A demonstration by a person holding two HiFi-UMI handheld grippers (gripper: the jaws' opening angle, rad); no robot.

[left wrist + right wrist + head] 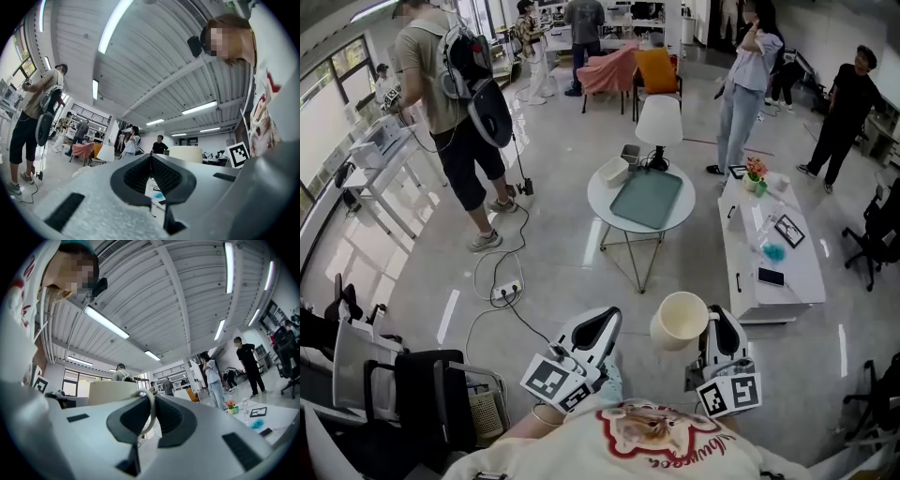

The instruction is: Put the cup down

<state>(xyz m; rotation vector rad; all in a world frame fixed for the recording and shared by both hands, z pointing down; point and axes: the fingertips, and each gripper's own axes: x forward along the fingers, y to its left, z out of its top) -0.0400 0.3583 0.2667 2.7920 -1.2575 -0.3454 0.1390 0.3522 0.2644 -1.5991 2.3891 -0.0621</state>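
Your right gripper is clamped on the cup by its handle alone. The thin loop is pinched between the pads, and the cup body hangs out to the side, low in the middle of the head view. It sits over bare floor, well apart from any surface.

Let go here and the cup would likely fall and break. A quick turn of your wrist could make it swing or pivot on the handle, which may slip out of the pads.

Your left gripper has its jaws together on nothing, so it can't steady the cup.

The round table at frame centre and the white table at right are both well apart from you. Watch the cable on the floor at lower left as you go.
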